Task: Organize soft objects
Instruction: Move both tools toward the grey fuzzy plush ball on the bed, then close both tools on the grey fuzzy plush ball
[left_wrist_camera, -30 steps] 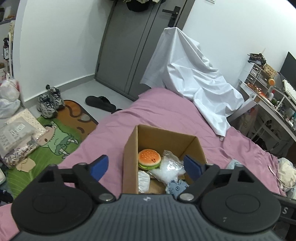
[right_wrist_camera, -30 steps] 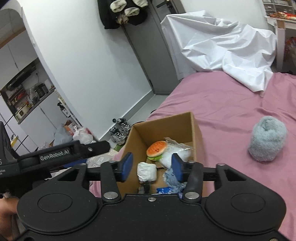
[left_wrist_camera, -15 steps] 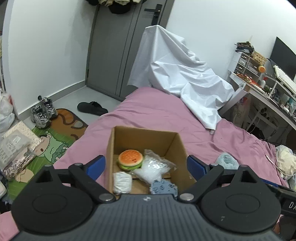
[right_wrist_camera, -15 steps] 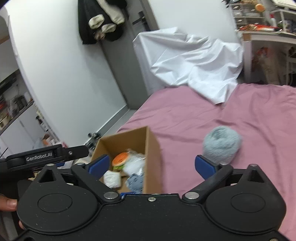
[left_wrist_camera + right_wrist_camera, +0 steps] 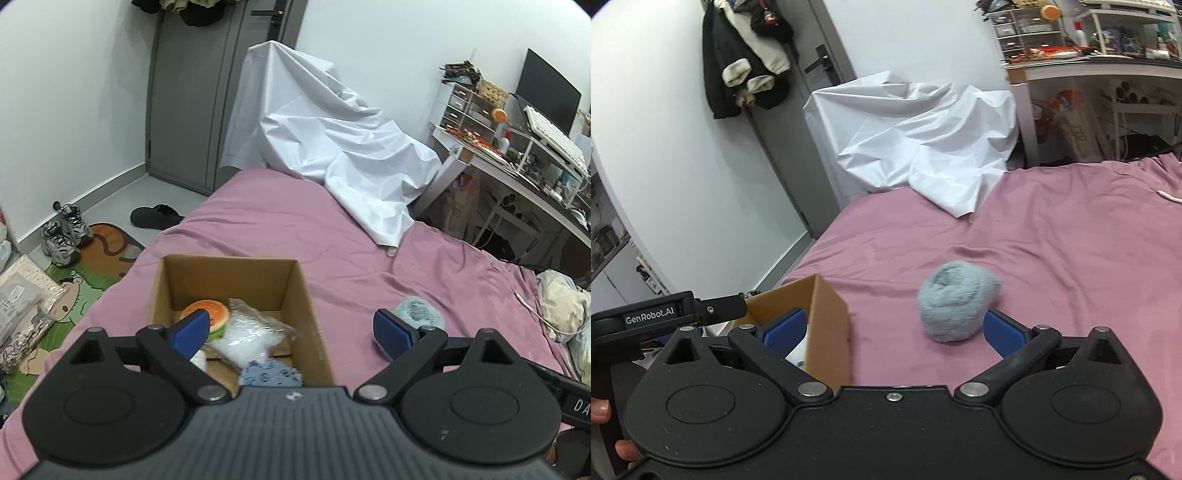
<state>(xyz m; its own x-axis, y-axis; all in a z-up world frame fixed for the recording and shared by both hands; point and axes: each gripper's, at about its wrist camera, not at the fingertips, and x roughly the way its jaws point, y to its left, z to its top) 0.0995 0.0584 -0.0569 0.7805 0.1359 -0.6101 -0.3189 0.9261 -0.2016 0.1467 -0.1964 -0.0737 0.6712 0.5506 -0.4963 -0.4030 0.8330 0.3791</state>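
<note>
An open cardboard box [image 5: 303, 299] sits on the pink bed [image 5: 288, 229]. It holds a burger toy [image 5: 212, 314], a clear plastic bag [image 5: 247, 334], a blue patterned soft item [image 5: 269, 374] and a white item. A fluffy grey-blue ball [image 5: 956, 304] lies on the bed right of the box; it also shows in the left wrist view [image 5: 419, 314]. My left gripper [image 5: 291, 330] is open and empty above the box's near side. My right gripper [image 5: 892, 330] is open and empty, its right finger beside the ball, the box [image 5: 827, 317] at its left finger.
A white sheet [image 5: 328, 147] drapes over something at the bed's far end. A cluttered desk [image 5: 517, 158] stands to the right. Shoes [image 5: 64, 232], a slipper and a cartoon rug [image 5: 74, 295] lie on the floor left. A pale bundle [image 5: 561, 299] lies at the bed's right edge.
My right gripper has opened wide, left the white item in the box and swung right toward the grey-blue ball. My left gripper has opened wider and shifted right over the box.
</note>
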